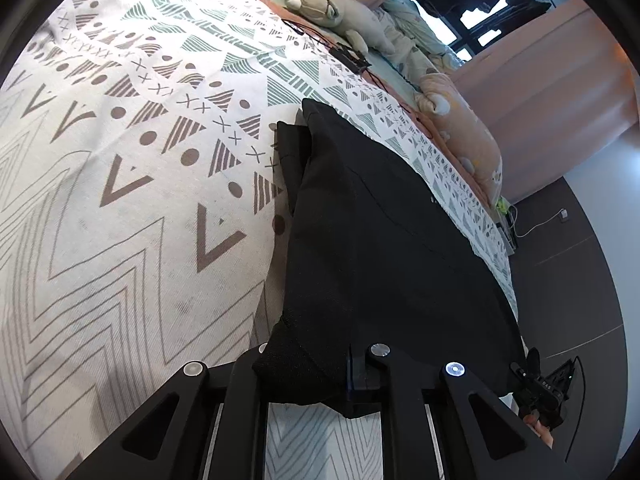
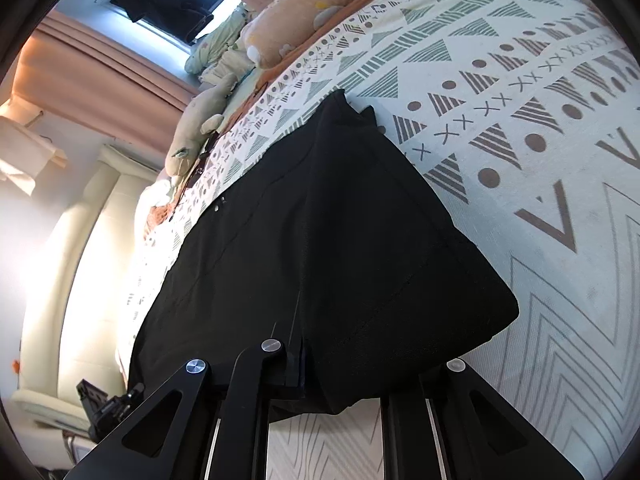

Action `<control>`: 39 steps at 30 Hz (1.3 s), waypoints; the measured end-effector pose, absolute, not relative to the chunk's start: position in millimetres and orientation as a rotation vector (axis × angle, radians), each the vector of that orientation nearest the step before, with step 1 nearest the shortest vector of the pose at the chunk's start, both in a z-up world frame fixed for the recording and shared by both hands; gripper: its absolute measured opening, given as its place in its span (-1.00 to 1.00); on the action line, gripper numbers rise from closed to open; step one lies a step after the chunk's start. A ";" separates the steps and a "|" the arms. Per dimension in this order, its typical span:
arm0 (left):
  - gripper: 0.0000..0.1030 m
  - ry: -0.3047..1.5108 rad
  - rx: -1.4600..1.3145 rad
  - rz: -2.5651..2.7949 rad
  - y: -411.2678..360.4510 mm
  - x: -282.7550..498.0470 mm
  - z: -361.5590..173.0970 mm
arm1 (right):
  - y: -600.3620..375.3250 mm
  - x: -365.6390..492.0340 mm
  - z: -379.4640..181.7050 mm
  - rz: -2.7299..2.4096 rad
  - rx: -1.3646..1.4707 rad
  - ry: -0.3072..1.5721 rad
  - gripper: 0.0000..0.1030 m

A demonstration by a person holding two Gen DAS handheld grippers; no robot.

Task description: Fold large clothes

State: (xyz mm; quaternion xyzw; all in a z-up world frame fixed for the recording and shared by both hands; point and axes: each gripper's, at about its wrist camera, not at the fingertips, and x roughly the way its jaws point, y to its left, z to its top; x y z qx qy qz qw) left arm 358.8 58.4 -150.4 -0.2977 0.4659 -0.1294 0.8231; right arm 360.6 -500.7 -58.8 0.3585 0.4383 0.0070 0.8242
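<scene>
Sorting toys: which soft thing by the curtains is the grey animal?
The grey plush animal, lying lengthwise at the bed's far edge; the orange cushion beside it carries white patches.

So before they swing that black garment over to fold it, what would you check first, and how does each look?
1. Left hand-held gripper shut on garment: ok.
2. Right hand-held gripper shut on garment: ok.
3. Near edge lifted off the bedspread: ok.
4. Far end lying flat: not ok, a flap sticks out.
5. Plush toy and cable clear of garment: ok.
</scene>
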 end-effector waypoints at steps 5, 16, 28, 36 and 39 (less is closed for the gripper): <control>-0.74 0.979 -0.625 -0.269 64.0 332.4 -144.2 | -492.9 335.8 -49.9 0.018 0.749 0.926 -0.75; -0.74 0.949 -0.622 -0.260 81.3 264.8 -142.0 | -473.8 262.7 -42.7 0.034 0.740 0.912 -0.75; -0.74 0.927 -0.654 -0.267 102.9 217.6 -154.3 | -455.2 194.7 -41.3 0.056 0.736 0.900 -0.75; -0.71 0.941 -0.700 -0.282 109.9 210.9 -172.4 | -454.0 177.3 -56.4 0.037 0.749 0.900 -0.62; -0.55 0.953 -0.759 -0.289 116.1 207.9 -180.0 | -460.2 174.2 -63.4 0.033 0.788 0.896 -0.40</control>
